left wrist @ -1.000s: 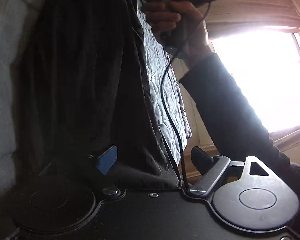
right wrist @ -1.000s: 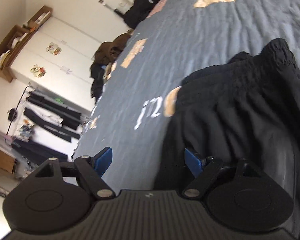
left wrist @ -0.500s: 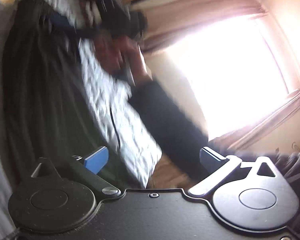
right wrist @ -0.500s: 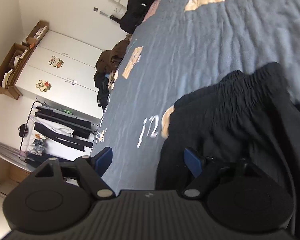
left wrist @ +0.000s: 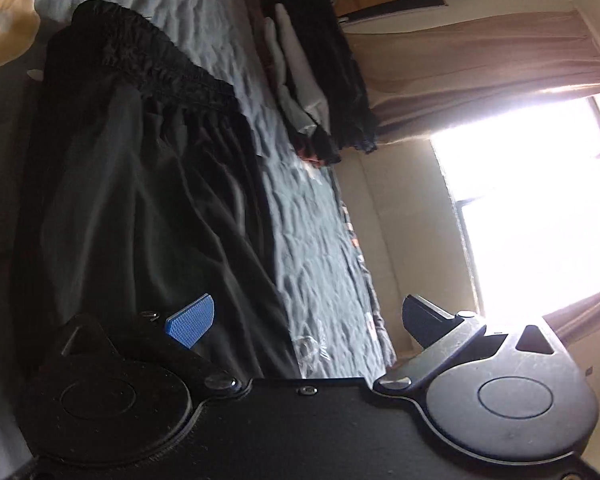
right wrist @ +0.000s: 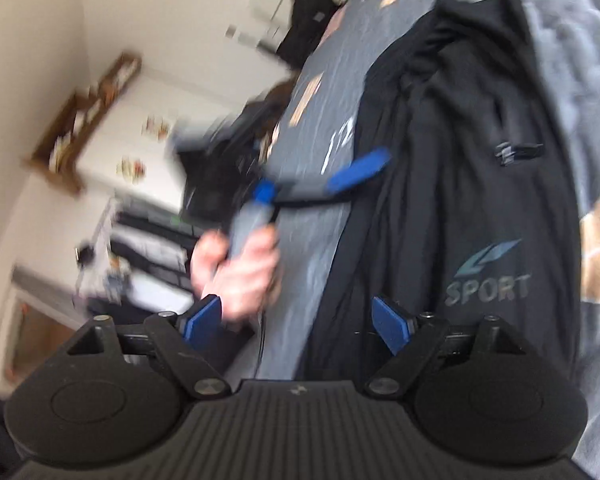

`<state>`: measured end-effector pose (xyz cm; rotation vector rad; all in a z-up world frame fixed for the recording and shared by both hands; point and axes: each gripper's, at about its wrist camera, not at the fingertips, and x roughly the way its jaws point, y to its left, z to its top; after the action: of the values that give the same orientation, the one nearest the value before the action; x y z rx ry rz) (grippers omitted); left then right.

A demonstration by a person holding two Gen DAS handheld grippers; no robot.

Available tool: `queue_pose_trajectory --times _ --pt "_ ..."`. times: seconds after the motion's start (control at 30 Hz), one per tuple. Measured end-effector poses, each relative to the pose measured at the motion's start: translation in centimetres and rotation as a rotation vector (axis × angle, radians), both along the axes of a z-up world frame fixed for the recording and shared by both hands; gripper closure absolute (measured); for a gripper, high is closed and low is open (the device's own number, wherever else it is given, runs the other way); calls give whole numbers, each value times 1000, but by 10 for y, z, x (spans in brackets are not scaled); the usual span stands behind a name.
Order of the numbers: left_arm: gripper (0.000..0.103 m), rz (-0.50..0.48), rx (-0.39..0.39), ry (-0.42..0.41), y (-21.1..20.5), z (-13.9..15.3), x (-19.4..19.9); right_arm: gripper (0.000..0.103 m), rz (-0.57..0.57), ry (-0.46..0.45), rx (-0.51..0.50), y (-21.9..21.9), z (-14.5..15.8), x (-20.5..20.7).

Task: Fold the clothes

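Black sport trousers (left wrist: pixel 140 200) with a gathered elastic waistband (left wrist: pixel 148 68) lie folded lengthwise on a grey-blue bedspread (left wrist: pixel 308 256). In the right wrist view they (right wrist: pixel 460 200) show a "SPORT" logo and a zip pocket. My left gripper (left wrist: pixel 304 316) is open and empty above the trousers' edge. It also shows in the right wrist view (right wrist: pixel 324 184), blurred, held in a hand, fingers apart. My right gripper (right wrist: pixel 296 320) is open and empty above the trousers' near end.
A stack of folded clothes (left wrist: pixel 312 72) sits at the far end of the bed. A bright window (left wrist: pixel 540 200) with curtains is to the right. White wardrobes (right wrist: pixel 160 132), a wooden shelf and a clothes rack stand beyond the bed.
Both grippers have pulled back from the trousers. The right view swung so the left gripper and hand now show in it; the left view now shows the whole waistband.
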<state>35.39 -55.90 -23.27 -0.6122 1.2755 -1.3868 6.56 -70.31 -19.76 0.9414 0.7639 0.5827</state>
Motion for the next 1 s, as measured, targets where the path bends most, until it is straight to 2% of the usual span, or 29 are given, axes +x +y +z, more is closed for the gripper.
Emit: queue_pose_trajectory --times 0.03,0.13,0.27,0.4,0.47,0.5,0.53,0.63,0.77,0.8,0.9,0.97,1.0 --pt "4 -2 20 4 -12 -6 8 21 36 4 -24 5 -3 1" --pt "16 31 11 29 -16 -12 41 24 29 59 -60 0 -20 -2" --pt "16 102 4 22 -8 -2 81 25 31 54 -65 -13 -21 -9" --pt "20 99 55 5 -8 5 100 25 51 41 -98 -15 -15 -19" --pt "18 88 71 -25 -11 17 95 24 50 45 -94 -18 -12 -22" --pt "13 76 74 -56 -12 27 89 24 44 46 -81 -20 -11 -22" --pt "3 50 70 -90 -13 38 78 24 37 48 -65 -22 -10 -22" --pt "1 -35 21 -176 -8 71 32 22 2 30 -37 -29 -4 -22" --pt "1 -71 -33 -201 -15 89 0 22 -22 -4 -33 -28 4 -21" --pt "1 -62 -24 -203 -25 88 0 22 -20 -8 -37 -26 5 -21" --pt "1 45 66 -155 -55 69 11 22 -15 -19 -49 -21 9 -20" --pt "1 145 194 -224 -74 66 15 22 -23 -27 -56 -20 11 -21" --pt "1 193 279 -304 -79 70 13 22 -37 -34 -52 -24 13 -22"
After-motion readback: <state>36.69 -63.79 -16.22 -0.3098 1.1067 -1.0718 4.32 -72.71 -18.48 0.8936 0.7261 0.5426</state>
